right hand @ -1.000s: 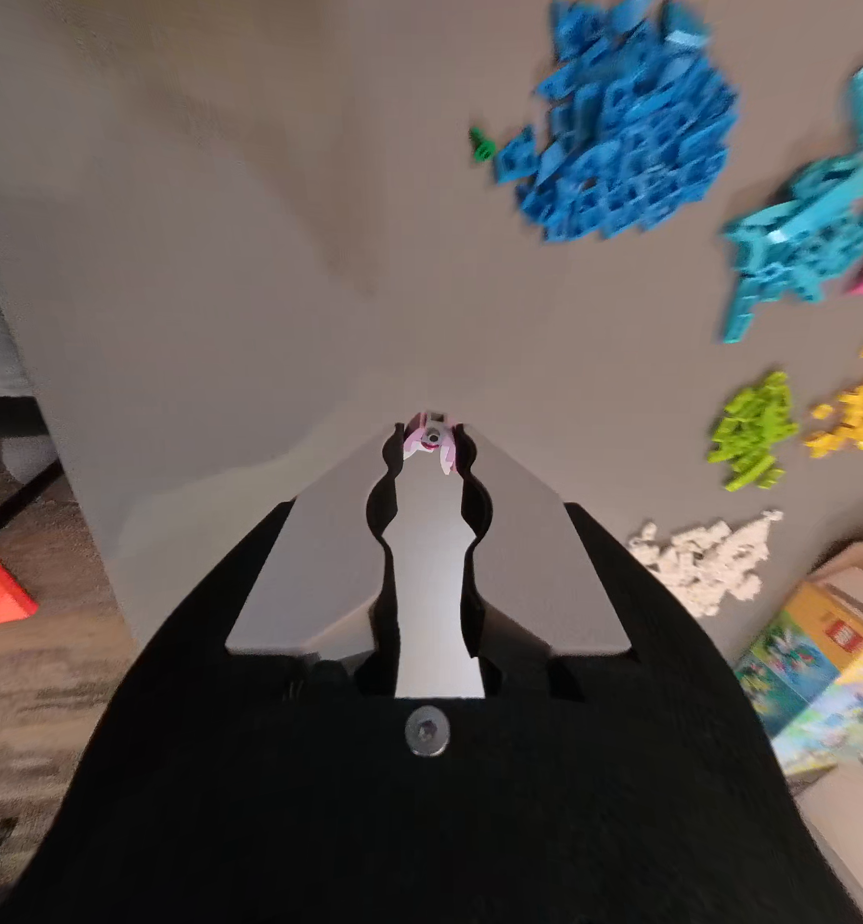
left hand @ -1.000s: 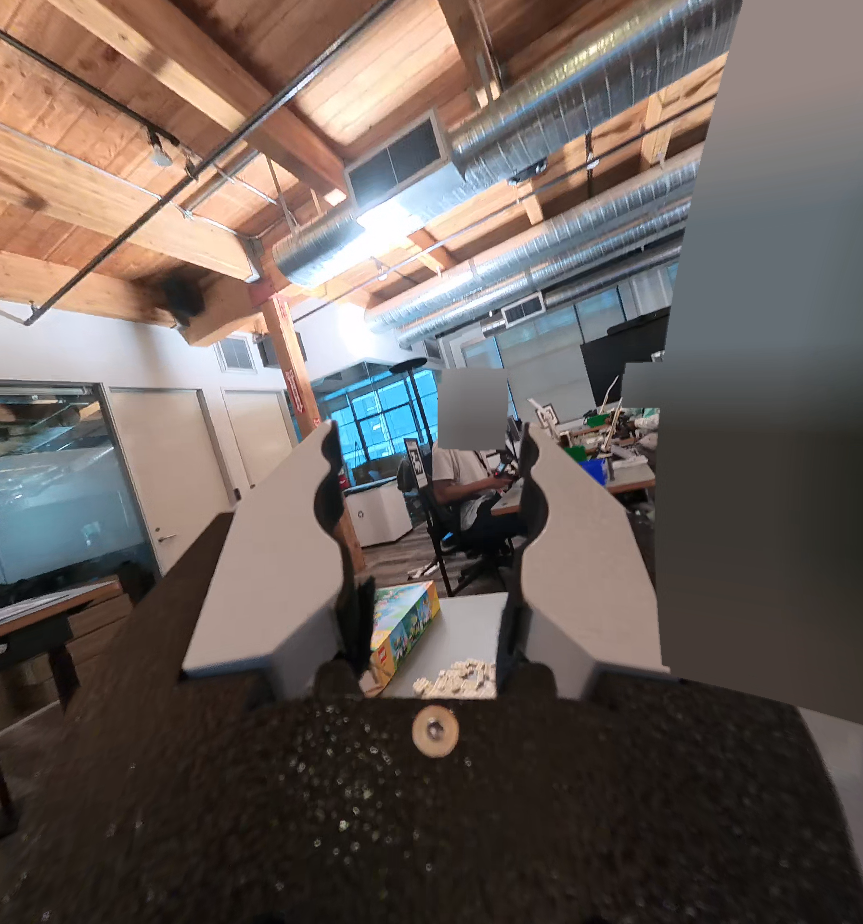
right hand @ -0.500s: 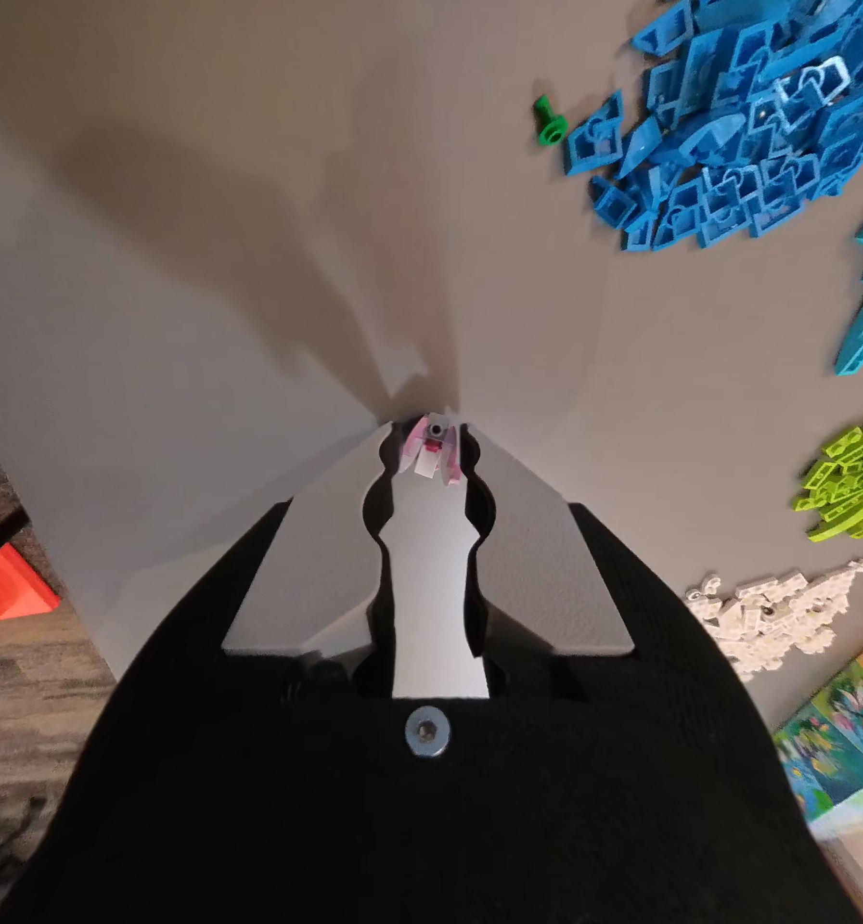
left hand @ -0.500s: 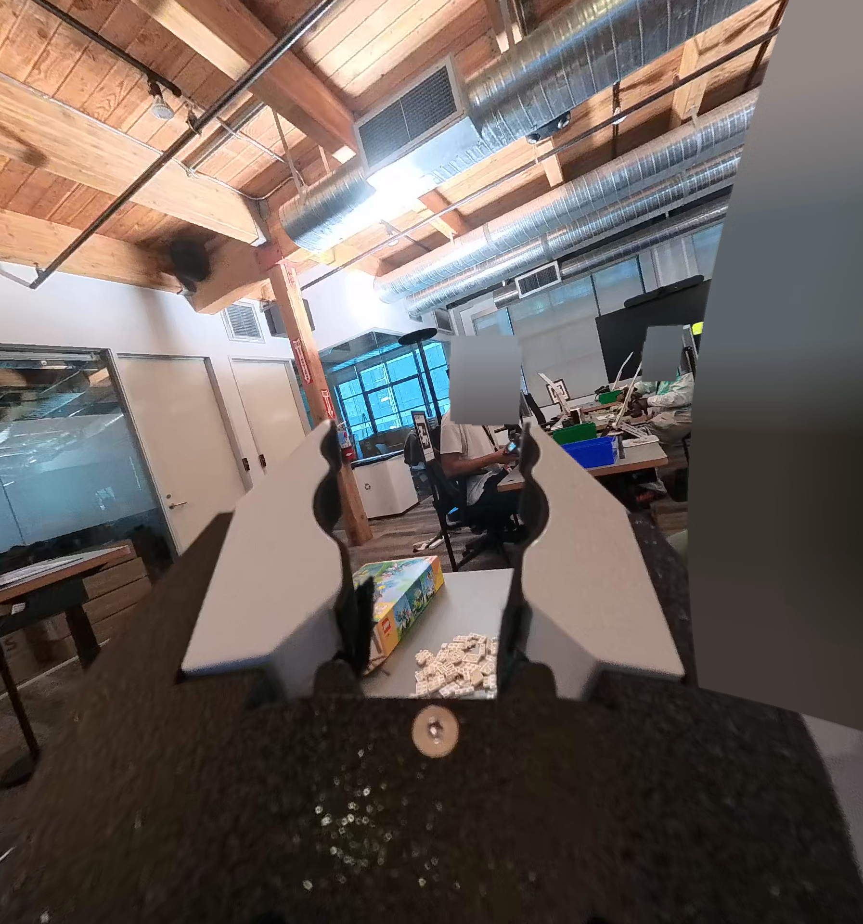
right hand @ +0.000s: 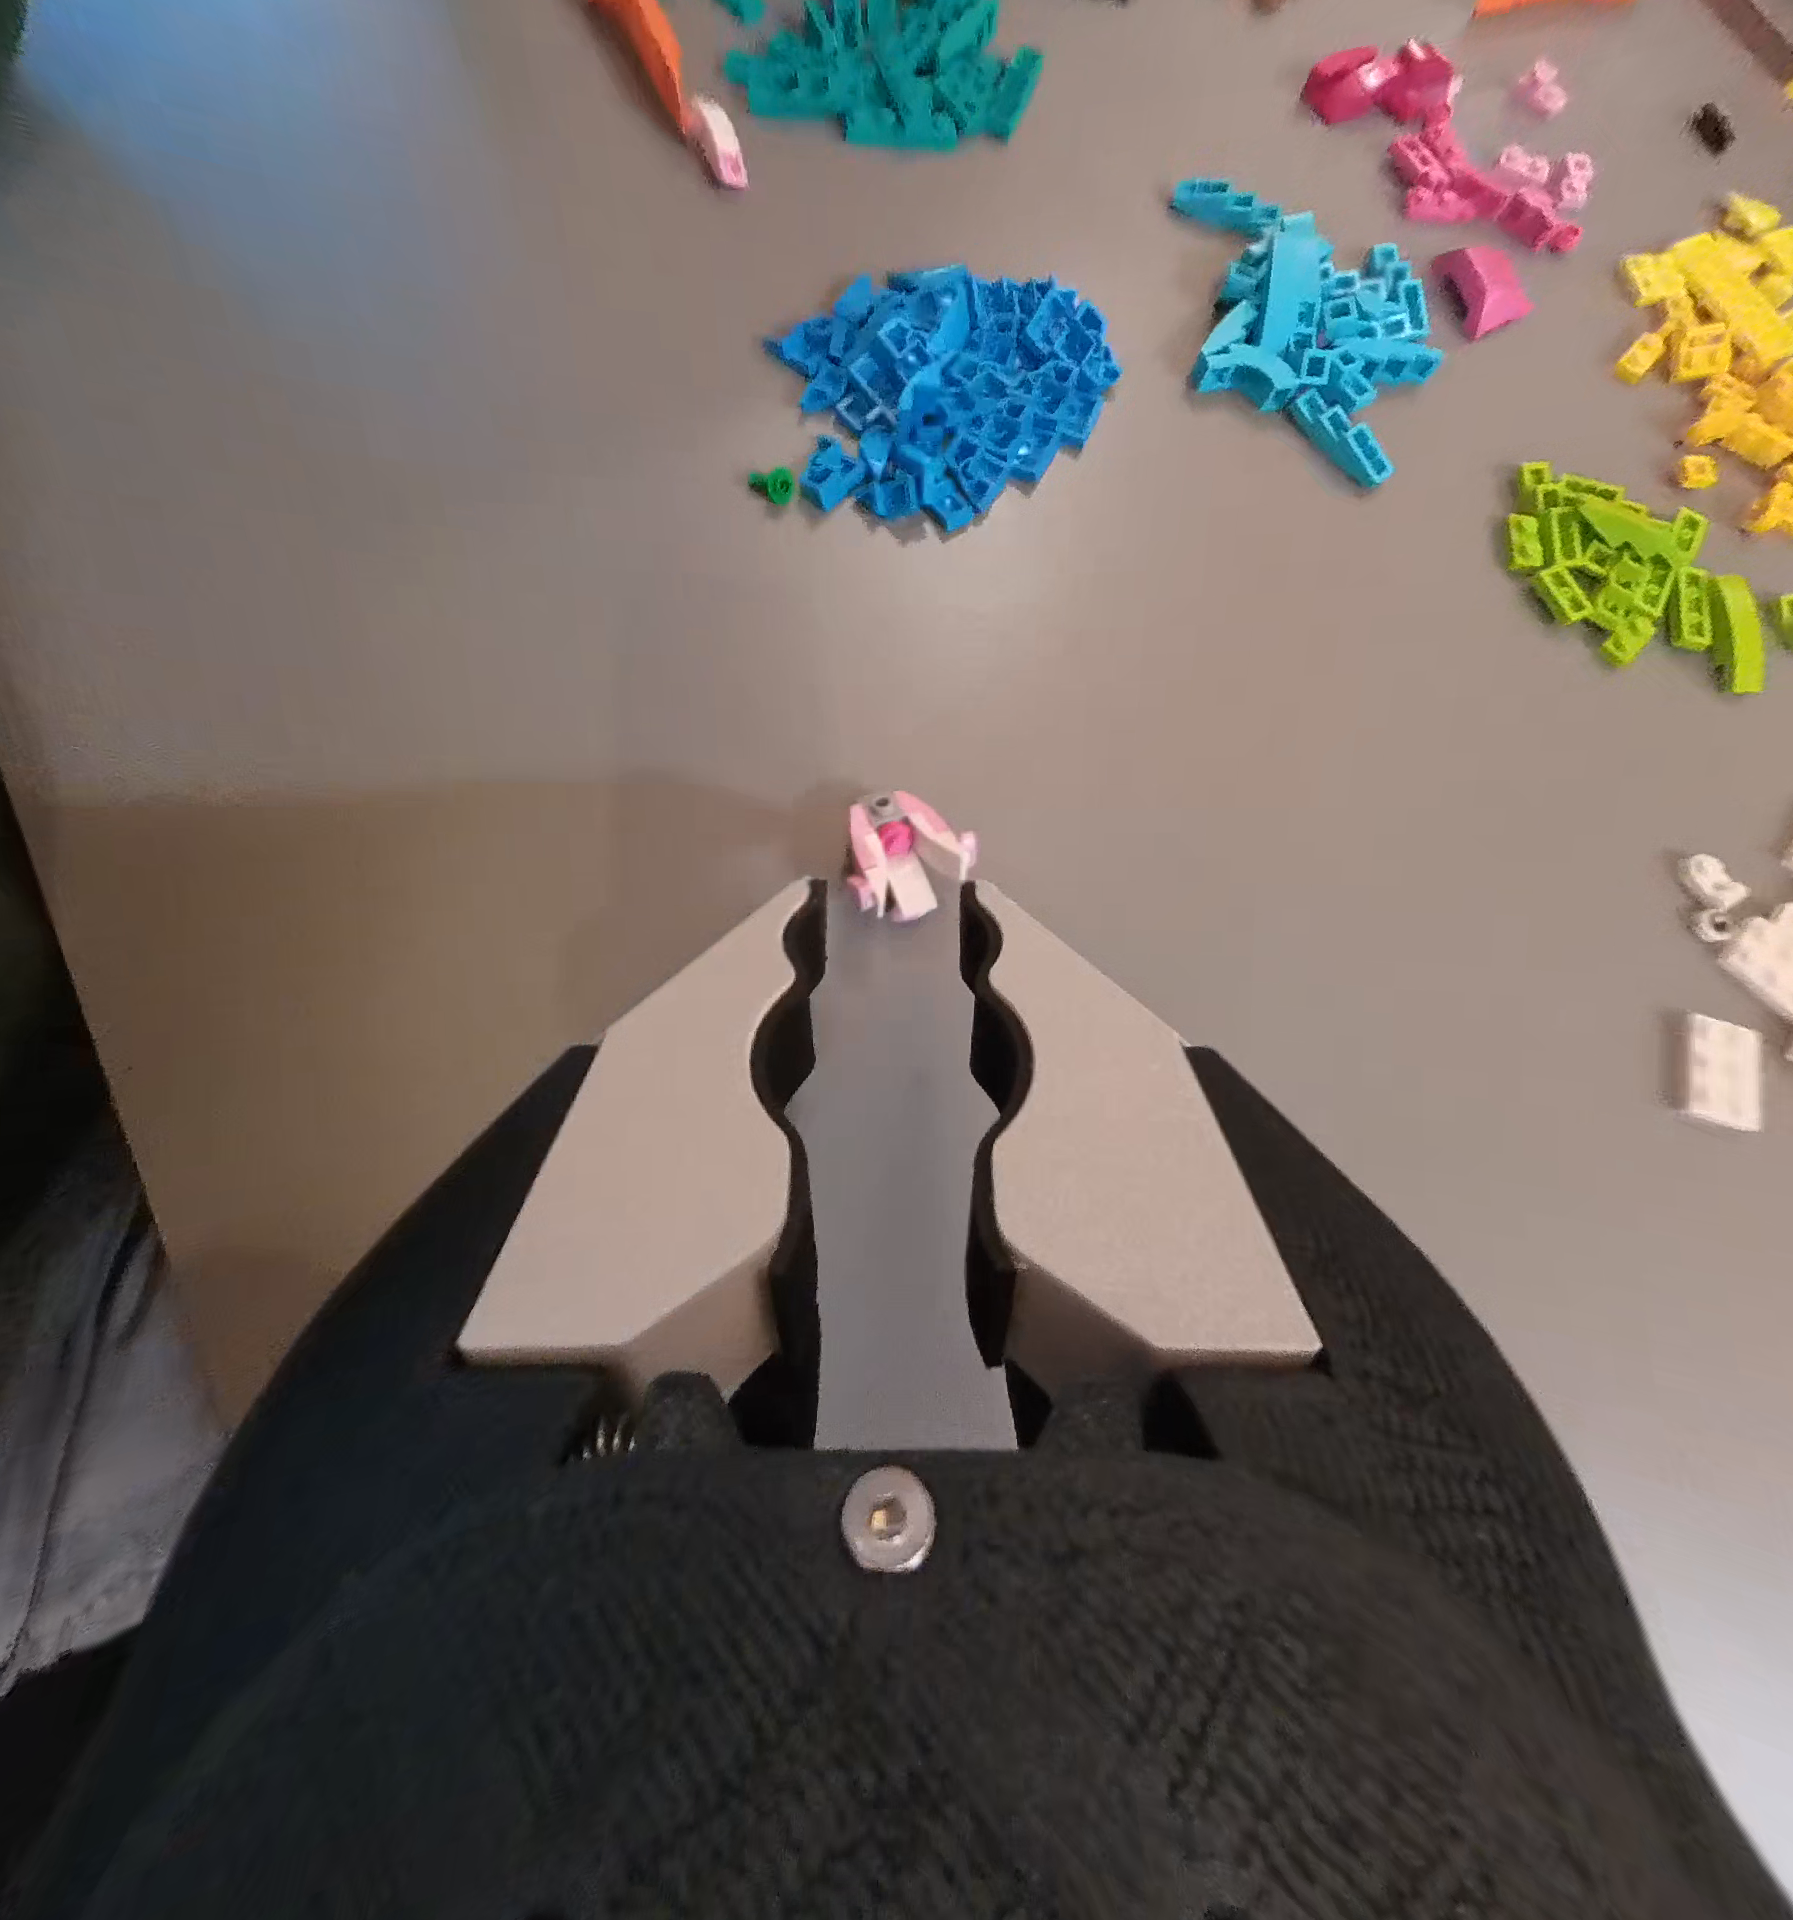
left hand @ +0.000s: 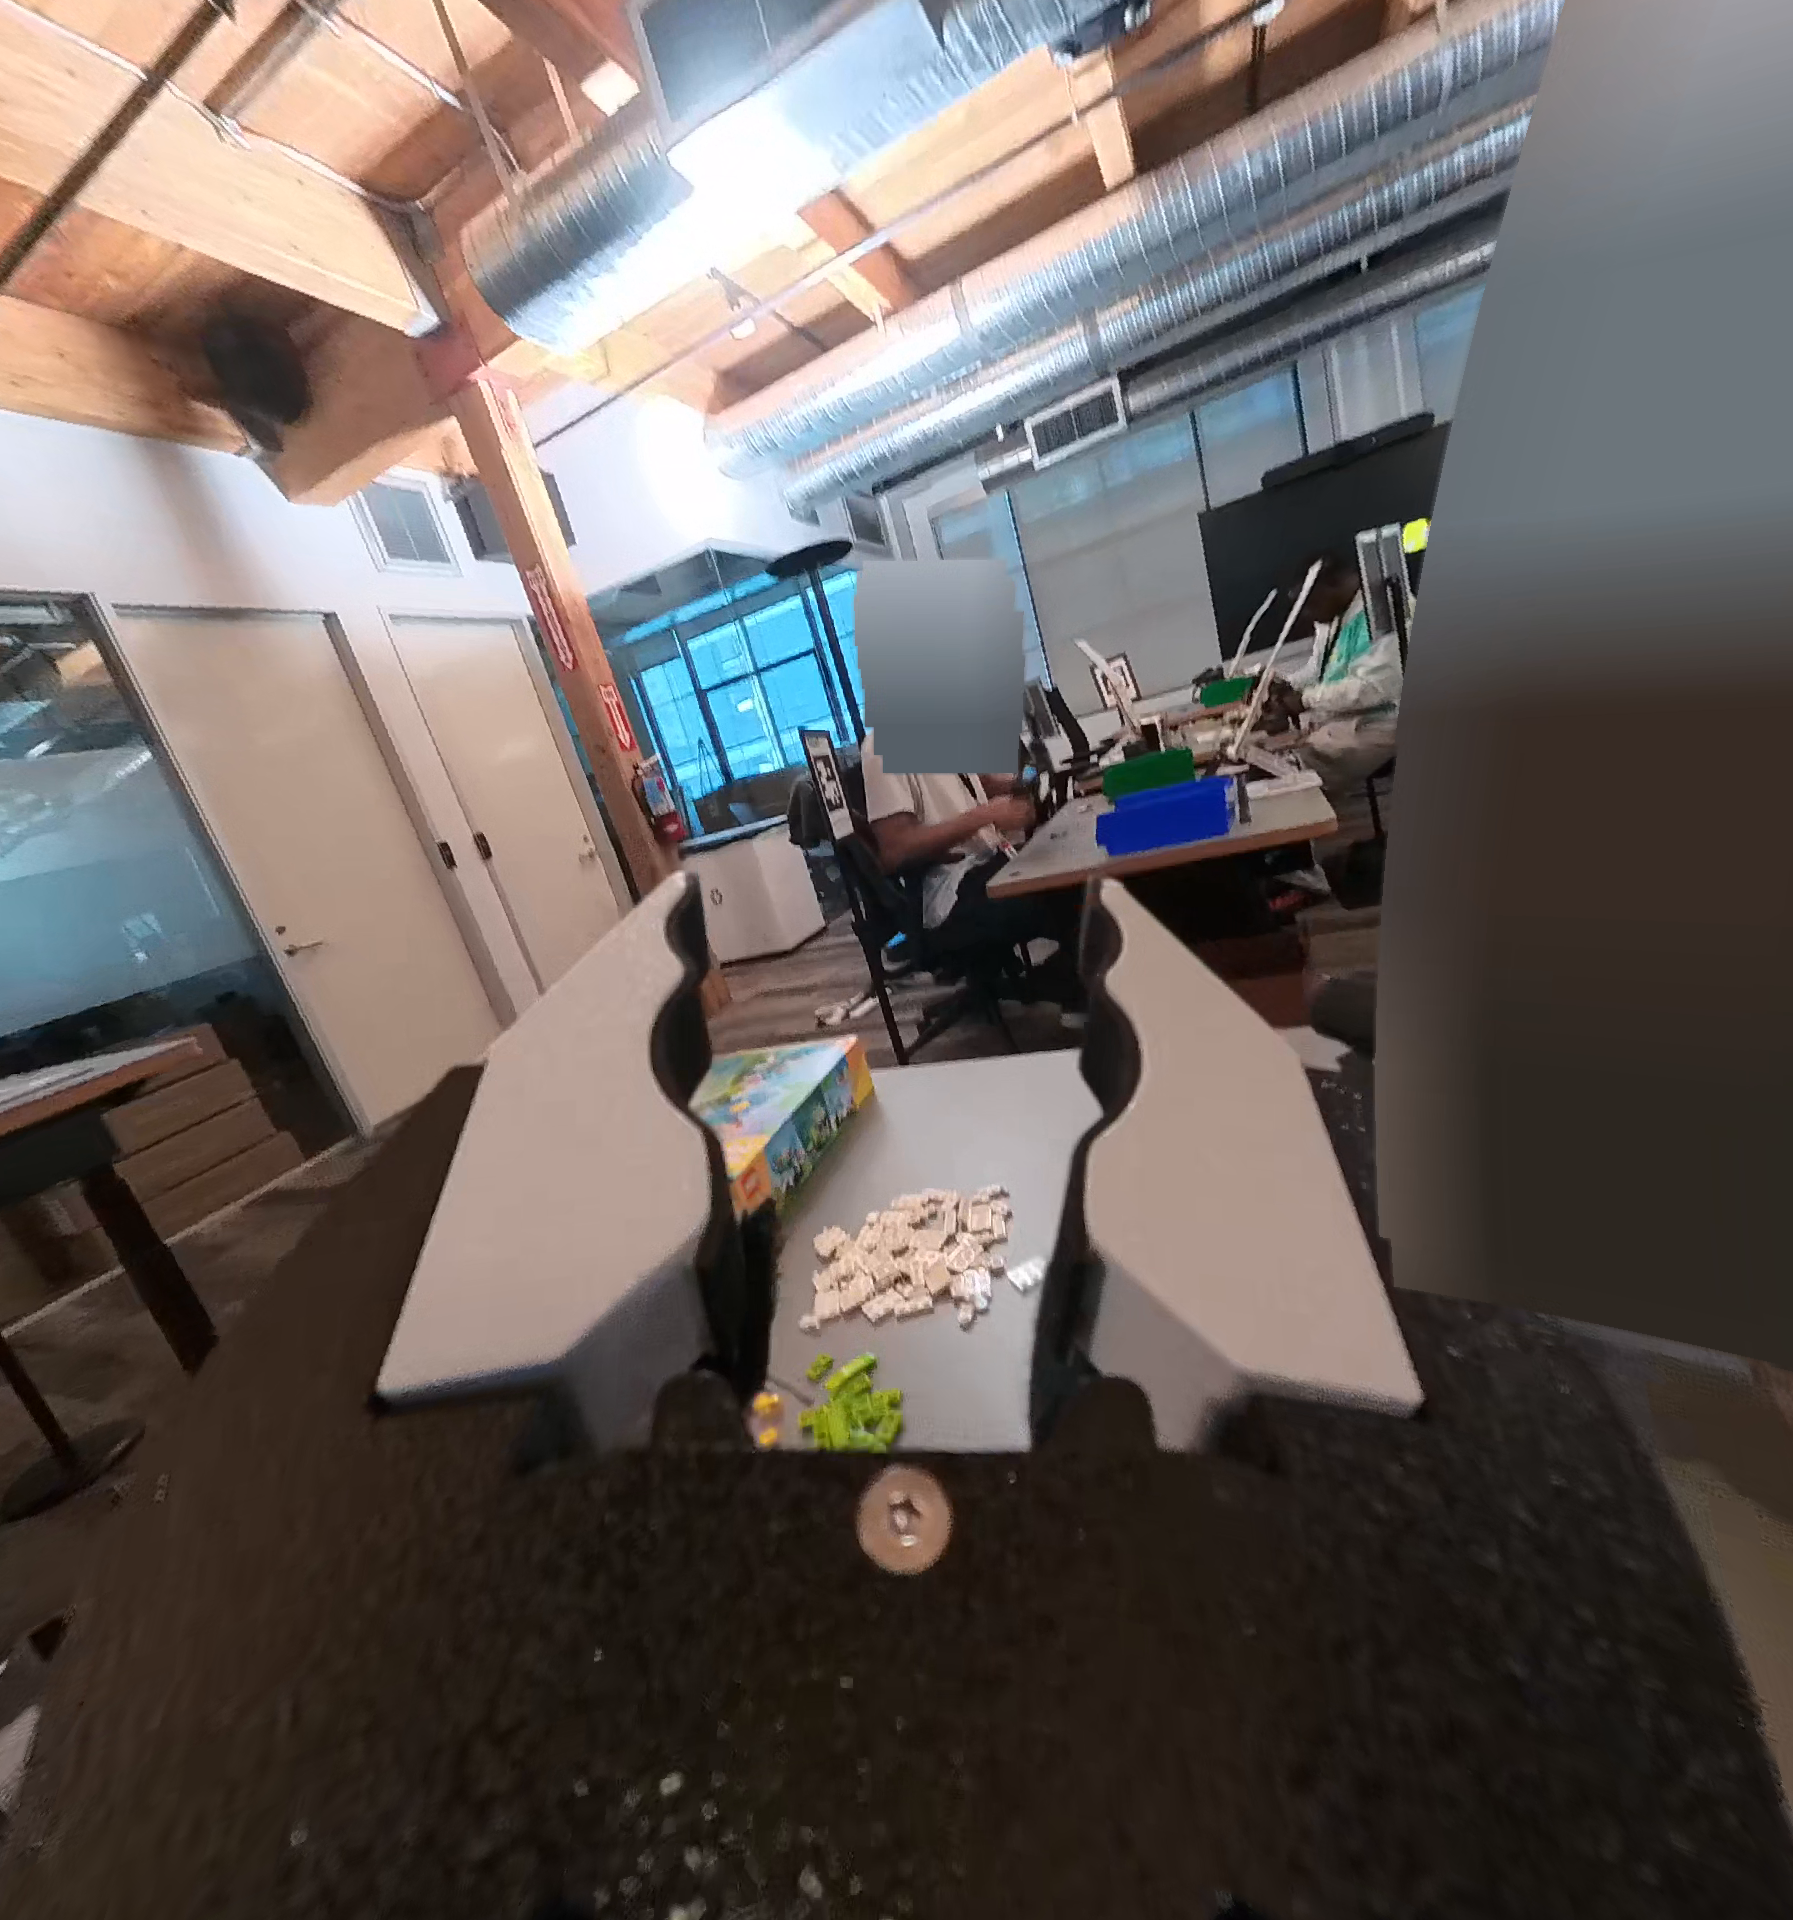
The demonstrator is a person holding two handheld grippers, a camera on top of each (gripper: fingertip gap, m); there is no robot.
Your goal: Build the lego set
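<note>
My right claw [right hand: 890, 883] is spread a little, empty; the small pink lego piece [right hand: 897, 858] sits on the grey counter [right hand: 456, 623] just past its tips. My left claw [left hand: 897, 914] gapes wide, empty, above the white bricks [left hand: 913, 1257].

The small pink assembly [right hand: 897, 868] has been released by the right hand-held gripper [right hand: 892, 899], whose jaws are now spread. The left hand-held gripper [left hand: 897, 935] has been tilted downward, so the white pile [left hand: 913, 1257] and green pile [left hand: 856, 1413] are brought into view.
</note>
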